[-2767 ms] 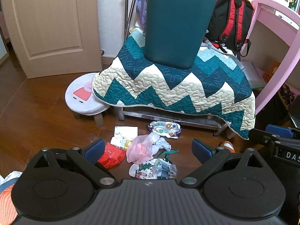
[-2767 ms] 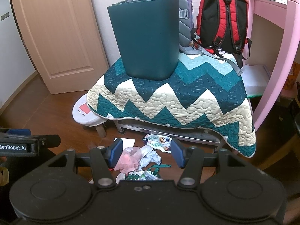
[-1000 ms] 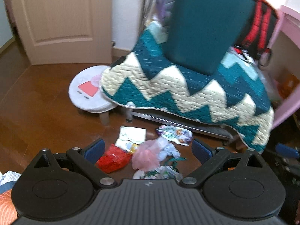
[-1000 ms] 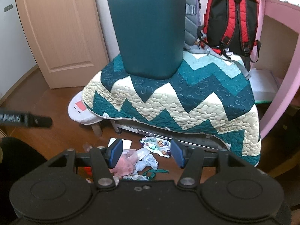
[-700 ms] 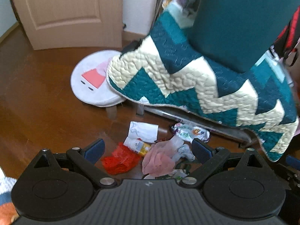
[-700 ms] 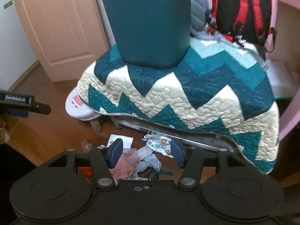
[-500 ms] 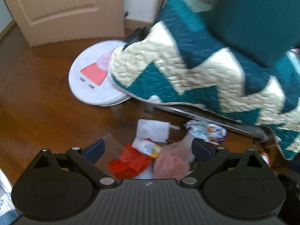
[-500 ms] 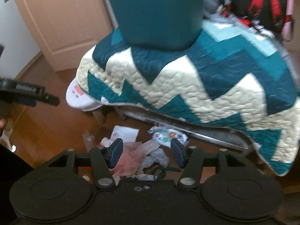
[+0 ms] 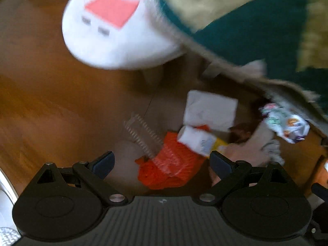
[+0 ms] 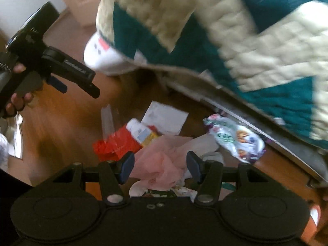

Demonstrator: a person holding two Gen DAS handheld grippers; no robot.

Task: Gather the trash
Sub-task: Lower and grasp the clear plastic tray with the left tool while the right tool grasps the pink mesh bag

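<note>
Orange netting [image 9: 170, 166] lies on the floor [image 9: 51, 106] between the left gripper's [image 9: 162, 162] spread, empty jaws; blur could make a grab snag the carton [image 9: 196, 141] overlapping it.

Pink bag [image 10: 162, 164] sits between the right gripper's [image 10: 160, 164] spread jaws, heaped on other scraps that might tangle along.

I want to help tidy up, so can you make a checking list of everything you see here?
Surface: brown wooden floor, blurred.
Job's things: red crinkly wrapper, small white bottle, white paper, pink plastic bag, printed snack packet, lying close together.
Clutter: clear ridged plastic strip.
Grippers: left gripper and right gripper open, holding nothing.
Cables: nothing seen.
Surroundings: white round stool, teal and cream quilt.
</note>
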